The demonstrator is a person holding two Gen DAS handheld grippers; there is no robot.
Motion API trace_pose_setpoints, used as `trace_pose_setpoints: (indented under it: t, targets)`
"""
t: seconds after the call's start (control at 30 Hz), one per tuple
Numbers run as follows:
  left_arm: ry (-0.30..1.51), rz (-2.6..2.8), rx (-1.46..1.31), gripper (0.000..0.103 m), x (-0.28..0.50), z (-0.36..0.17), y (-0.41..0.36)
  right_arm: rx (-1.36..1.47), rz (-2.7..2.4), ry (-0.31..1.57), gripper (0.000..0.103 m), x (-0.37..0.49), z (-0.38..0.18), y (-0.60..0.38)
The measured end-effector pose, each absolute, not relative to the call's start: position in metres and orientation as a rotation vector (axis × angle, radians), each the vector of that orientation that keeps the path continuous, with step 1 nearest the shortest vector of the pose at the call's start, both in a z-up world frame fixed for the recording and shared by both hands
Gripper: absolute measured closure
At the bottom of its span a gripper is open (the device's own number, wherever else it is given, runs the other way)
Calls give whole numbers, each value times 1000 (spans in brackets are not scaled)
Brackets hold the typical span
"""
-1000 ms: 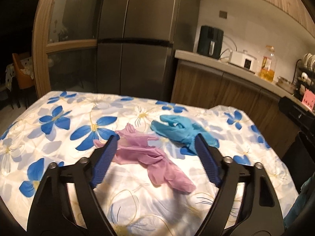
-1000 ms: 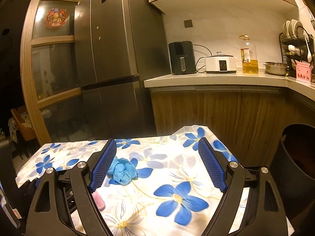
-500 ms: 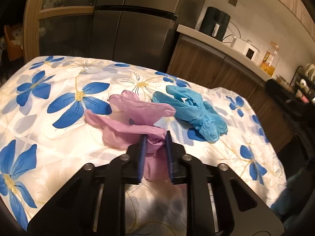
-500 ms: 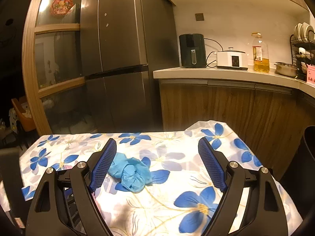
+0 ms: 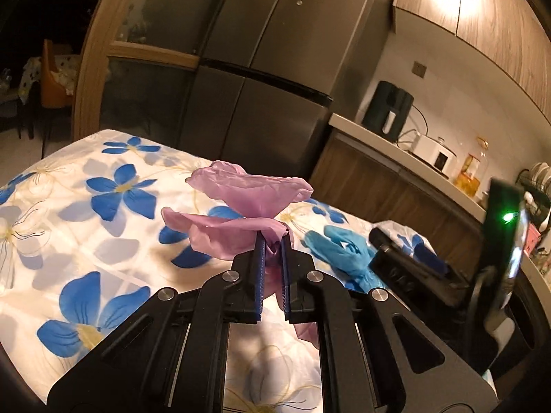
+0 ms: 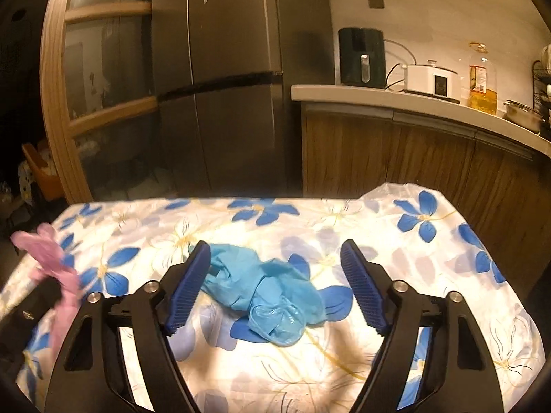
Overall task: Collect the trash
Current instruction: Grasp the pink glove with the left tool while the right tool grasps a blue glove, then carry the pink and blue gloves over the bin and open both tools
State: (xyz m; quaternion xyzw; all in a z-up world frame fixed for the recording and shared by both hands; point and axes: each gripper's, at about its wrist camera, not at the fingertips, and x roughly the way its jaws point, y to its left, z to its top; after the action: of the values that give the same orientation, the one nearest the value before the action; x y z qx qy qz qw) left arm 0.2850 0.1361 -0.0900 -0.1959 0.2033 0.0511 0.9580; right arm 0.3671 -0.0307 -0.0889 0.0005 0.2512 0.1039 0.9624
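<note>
My left gripper (image 5: 272, 241) is shut on a crumpled pink glove (image 5: 248, 206) and holds it lifted above the flowered tablecloth (image 5: 103, 241). The pink glove also shows at the left edge of the right wrist view (image 6: 51, 261). A crumpled blue glove (image 6: 268, 292) lies on the cloth. My right gripper (image 6: 275, 258) is open, with its fingers on either side of the blue glove, just above it. The blue glove also shows in the left wrist view (image 5: 341, 247), partly behind the right gripper's body.
A steel fridge (image 6: 224, 86) stands behind the table. A counter (image 6: 413, 99) to the right carries an air fryer (image 6: 361, 56), a white cooker (image 6: 432, 81) and an oil bottle (image 6: 482, 79). The table's right edge drops off near wooden cabinets (image 6: 430, 158).
My left gripper closed on the pink glove and lifted it off the cloth. My right gripper moved forward and down over the blue glove, still open.
</note>
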Motion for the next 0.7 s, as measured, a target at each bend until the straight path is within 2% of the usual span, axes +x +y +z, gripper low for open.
trace_pose_setpoints:
  t: [0.2, 0.3, 0.4, 0.57, 0.7]
  targets:
    - [413, 106, -432, 96, 285, -91, 144, -39, 208, 572, 28, 377, -104, -21]
    - [410, 105, -423, 96, 284, -90, 143, -52, 208, 597, 34, 380, -110, -19]
    - [410, 104, -417, 96, 285, -91, 143, -77, 208, 612, 44, 382, -113, -15]
    - [417, 104, -420, 96, 286, -92, 143, -104, 228, 636, 74, 384, -117, -9]
    - [422, 102, -413, 96, 287, -94, 143, -104, 247, 627, 85, 382, -114, -9]
